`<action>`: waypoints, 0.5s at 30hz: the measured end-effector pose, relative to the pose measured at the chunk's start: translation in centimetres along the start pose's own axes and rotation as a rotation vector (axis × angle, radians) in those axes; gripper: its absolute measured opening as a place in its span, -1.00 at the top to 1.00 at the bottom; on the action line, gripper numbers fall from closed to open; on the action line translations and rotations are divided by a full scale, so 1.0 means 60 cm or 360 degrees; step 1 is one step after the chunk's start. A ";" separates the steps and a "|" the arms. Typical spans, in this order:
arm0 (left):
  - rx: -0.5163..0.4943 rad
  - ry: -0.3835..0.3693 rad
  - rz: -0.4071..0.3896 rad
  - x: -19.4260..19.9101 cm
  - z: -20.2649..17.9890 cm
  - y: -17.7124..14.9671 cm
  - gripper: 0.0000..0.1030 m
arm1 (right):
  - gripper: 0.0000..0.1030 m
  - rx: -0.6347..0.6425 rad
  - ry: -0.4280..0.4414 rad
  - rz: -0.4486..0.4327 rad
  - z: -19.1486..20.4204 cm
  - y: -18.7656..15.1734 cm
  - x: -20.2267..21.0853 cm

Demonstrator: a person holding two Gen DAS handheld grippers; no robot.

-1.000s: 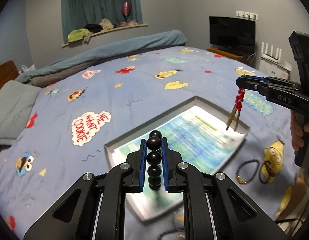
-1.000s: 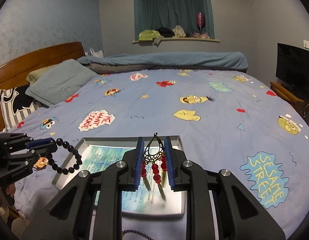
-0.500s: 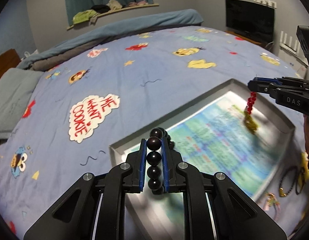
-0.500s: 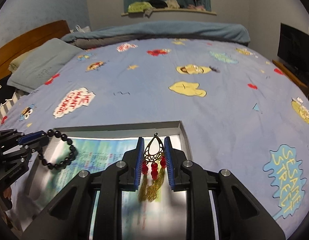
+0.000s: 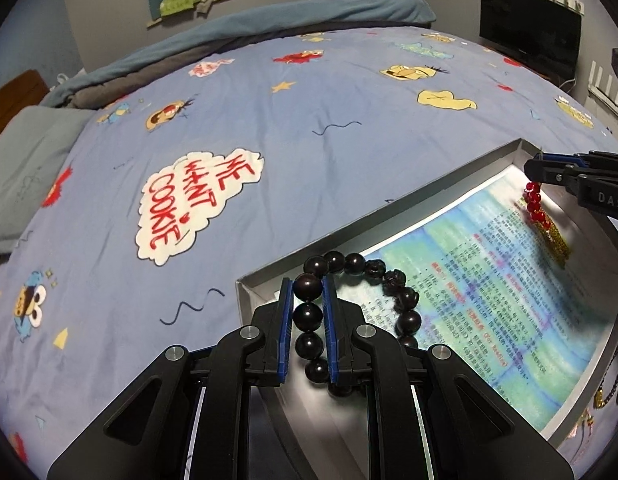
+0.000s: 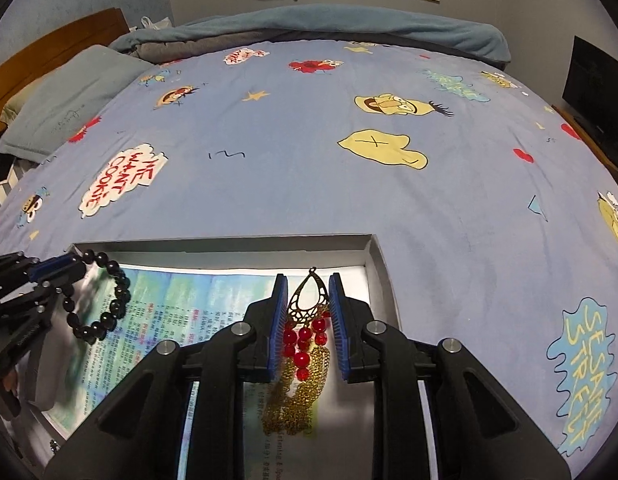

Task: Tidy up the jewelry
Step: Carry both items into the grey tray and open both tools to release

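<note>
My left gripper (image 5: 307,286) is shut on a black bead bracelet (image 5: 407,300) whose loop hangs into the near left corner of a grey tray (image 5: 349,236). My right gripper (image 6: 308,280) is shut on a gold filigree earring with red beads (image 6: 307,312); its gold chain tassels rest on the tray floor. The tray (image 6: 229,246) is lined with a printed blue-green sheet (image 5: 509,292). In the right wrist view the left gripper (image 6: 75,264) holds the bracelet (image 6: 109,300) at the tray's left end. In the left wrist view the right gripper (image 5: 535,168) dangles the earring (image 5: 543,220) at the far end.
The tray lies on a blue cartoon-print bedspread (image 5: 269,120). More bracelets (image 5: 613,384) lie on the bed beside the tray's right side. A grey pillow (image 6: 69,96) and wooden headboard (image 6: 49,52) are at the far left, a TV (image 5: 529,28) at the right.
Both grippers have dropped toward the tray. The bracelet's loop now hangs inside the tray and the earring's tassels now touch the tray floor.
</note>
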State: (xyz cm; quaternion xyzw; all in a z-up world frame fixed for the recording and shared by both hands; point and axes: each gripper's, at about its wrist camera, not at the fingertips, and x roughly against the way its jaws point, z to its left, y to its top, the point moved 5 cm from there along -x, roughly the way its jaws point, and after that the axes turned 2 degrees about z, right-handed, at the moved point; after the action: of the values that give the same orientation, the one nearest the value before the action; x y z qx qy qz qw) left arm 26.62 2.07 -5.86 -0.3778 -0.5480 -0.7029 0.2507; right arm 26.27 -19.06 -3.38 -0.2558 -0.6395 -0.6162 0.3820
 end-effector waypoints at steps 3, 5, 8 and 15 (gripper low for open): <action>-0.0003 0.0013 0.0004 0.000 0.000 -0.001 0.60 | 0.35 -0.0021 0.0013 -0.0016 -0.004 -0.001 0.006; -0.0011 0.0021 -0.0019 0.006 -0.003 0.001 0.48 | 0.11 -0.0037 0.0025 -0.0034 -0.006 -0.001 0.012; -0.0019 0.0055 -0.0029 0.015 -0.007 0.001 0.43 | 0.10 -0.0047 0.0036 -0.0047 -0.008 -0.001 0.024; 0.0043 0.0013 -0.0126 0.064 -0.011 -0.011 -0.15 | -0.65 -0.0078 0.0080 -0.0153 -0.016 -0.017 0.086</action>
State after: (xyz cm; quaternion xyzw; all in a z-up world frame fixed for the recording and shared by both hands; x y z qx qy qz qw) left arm 23.65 1.84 -3.21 -0.3496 -0.5708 -0.7064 0.2301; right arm 22.66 -20.83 0.12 -0.2185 -0.6260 -0.6555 0.3616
